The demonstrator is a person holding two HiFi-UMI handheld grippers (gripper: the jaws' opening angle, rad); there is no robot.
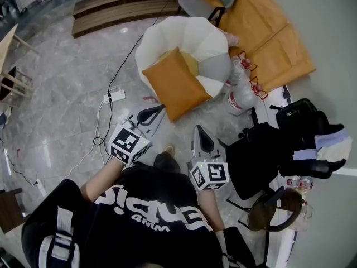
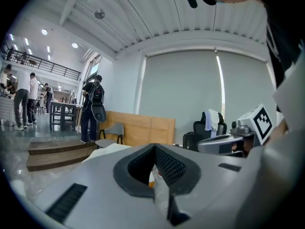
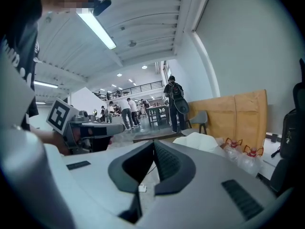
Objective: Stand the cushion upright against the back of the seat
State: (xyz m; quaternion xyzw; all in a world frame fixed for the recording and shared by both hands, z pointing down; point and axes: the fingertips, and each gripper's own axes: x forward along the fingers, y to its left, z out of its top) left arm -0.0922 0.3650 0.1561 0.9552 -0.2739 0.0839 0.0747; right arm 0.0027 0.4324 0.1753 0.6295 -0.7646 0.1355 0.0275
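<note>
An orange square cushion lies flat on the seat of a white round armchair, its near corner hanging over the front edge. A yellow and a grey cushion lie behind it. Both grippers are short of the chair, above the floor. My left gripper points at the cushion's near-left edge; its jaws are shut with nothing in them. My right gripper is to the right and nearer to me, also shut and holding nothing. The armchair's white rim shows in the right gripper view.
Large water bottles stand on the floor right of the armchair. A power strip with cable lies to the left. A black office chair with bags is at the right. Wooden steps and people are beyond.
</note>
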